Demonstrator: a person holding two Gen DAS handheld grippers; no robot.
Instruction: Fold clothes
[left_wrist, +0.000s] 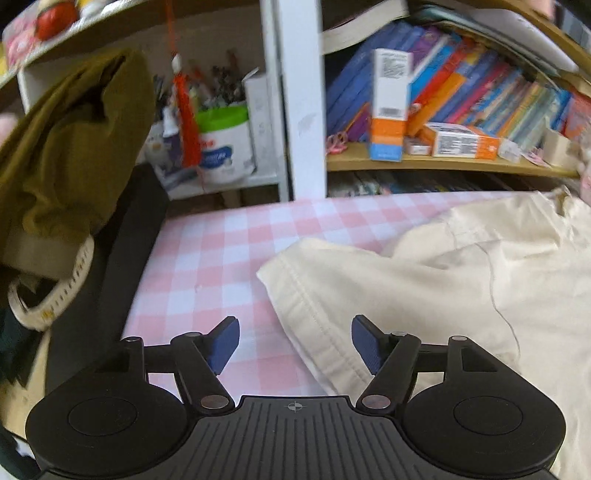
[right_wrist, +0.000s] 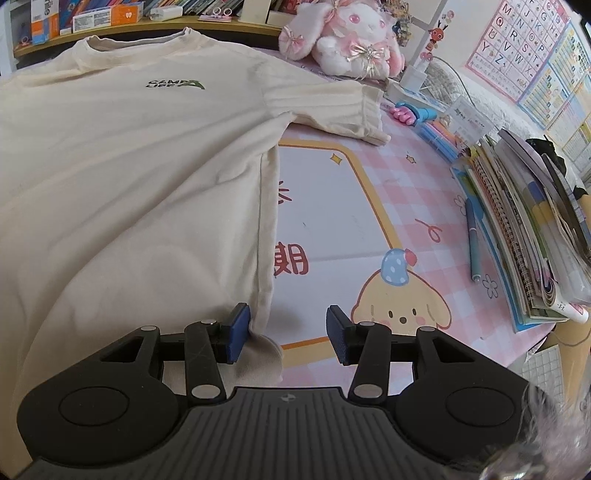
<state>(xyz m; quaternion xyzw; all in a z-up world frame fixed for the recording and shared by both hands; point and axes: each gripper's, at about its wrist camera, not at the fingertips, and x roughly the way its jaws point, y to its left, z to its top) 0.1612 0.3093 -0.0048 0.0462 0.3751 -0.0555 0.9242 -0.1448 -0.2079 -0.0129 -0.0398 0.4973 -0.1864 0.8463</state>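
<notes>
A cream T-shirt with a small green chest print lies flat, front up, on the pink checked desk mat. In the right wrist view my right gripper is open over the shirt's bottom right corner, its left pad touching the side seam. One short sleeve spreads toward the plush toy. In the left wrist view my left gripper is open just above the mat, and the hem of the other sleeve lies between its blue pads. Nothing is gripped.
A bookshelf with books and boxes stands behind the desk. An olive garment hangs at the left by a black edge. A pink plush rabbit, a pen and a stack of notebooks sit to the right.
</notes>
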